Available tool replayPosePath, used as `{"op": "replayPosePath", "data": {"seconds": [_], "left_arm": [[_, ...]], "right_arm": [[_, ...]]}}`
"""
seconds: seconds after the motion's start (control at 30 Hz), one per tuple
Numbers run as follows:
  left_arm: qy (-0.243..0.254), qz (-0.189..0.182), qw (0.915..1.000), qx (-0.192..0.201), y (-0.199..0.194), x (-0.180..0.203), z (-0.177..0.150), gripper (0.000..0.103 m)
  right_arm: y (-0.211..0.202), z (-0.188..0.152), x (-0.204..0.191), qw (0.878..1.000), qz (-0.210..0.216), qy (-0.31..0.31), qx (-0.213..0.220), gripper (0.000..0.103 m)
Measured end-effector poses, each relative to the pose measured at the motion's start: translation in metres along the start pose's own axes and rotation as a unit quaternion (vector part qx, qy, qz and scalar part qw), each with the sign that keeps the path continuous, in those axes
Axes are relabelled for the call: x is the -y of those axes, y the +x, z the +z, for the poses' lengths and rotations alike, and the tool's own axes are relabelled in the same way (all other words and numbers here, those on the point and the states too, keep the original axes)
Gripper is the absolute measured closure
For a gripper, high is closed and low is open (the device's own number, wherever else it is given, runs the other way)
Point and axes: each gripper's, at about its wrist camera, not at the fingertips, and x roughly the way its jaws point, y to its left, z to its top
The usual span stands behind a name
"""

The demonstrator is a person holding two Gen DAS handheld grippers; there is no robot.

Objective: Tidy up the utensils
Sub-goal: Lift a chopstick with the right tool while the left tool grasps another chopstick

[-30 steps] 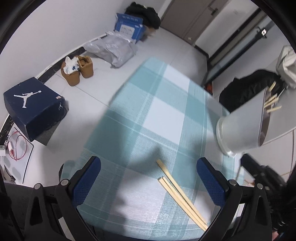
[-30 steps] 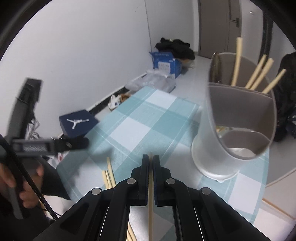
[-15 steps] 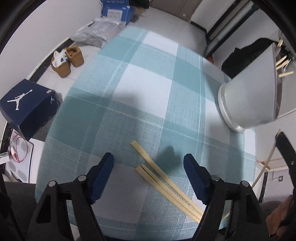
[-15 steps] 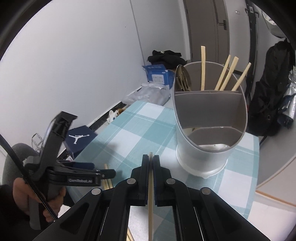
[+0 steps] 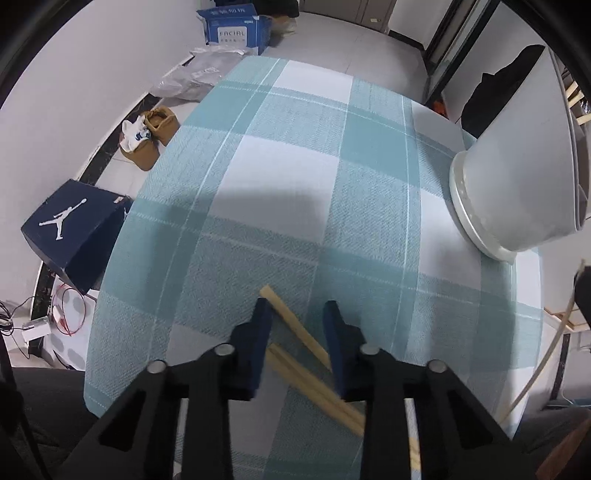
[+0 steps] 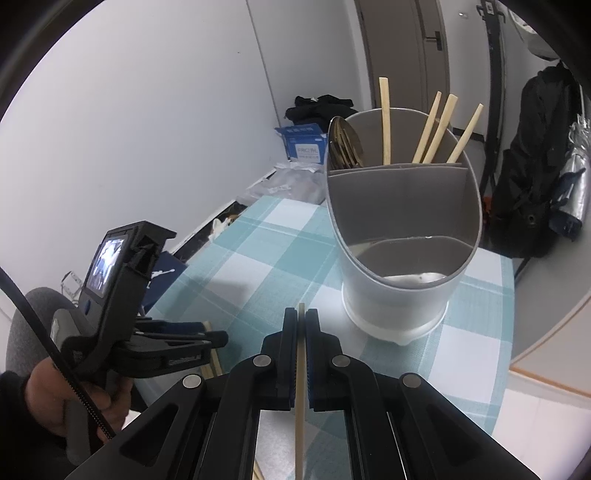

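Note:
Three wooden chopsticks (image 5: 295, 325) lie near the front edge of the teal checked tablecloth (image 5: 280, 177). My left gripper (image 5: 297, 314) is low over them, jaws partly closed around one, still a gap either side. My right gripper (image 6: 301, 325) is shut on a single chopstick (image 6: 300, 387), held above the cloth in front of the grey divided utensil holder (image 6: 402, 236). The holder also shows in the left wrist view (image 5: 517, 166). Its back compartments hold several chopsticks (image 6: 428, 129) and a metal spoon (image 6: 345, 142). The left gripper also shows in the right wrist view (image 6: 184, 326).
On the floor to the left lie a dark blue shoe box (image 5: 70, 229), brown slippers (image 5: 151, 136), a grey bag (image 5: 195, 77) and a blue carton (image 5: 236, 29). A black backpack (image 6: 535, 166) stands behind the table. The table edge is close under both grippers.
My left gripper has dropped to the lying chopsticks and its jaws have narrowed around one. My right gripper has pulled back and risen slightly with its chopstick; the holder looks farther away.

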Motion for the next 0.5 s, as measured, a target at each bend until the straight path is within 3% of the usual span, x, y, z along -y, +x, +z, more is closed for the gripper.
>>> {"op": "replayPosePath", "data": {"seconds": [0.27, 0.5], "left_arm": [[0.001, 0.032, 0.9994, 0.014, 0.004, 0.009, 0.008, 0.095], [-0.045, -0.017, 0.9985, 0.025, 0.004, -0.006, 0.019, 0.099]], "right_arm": [[0.005, 0.000, -0.003, 1.000, -0.008, -0.008, -0.002, 0.100], [0.004, 0.001, 0.000, 1.000, -0.012, 0.002, 0.002, 0.100]]}}
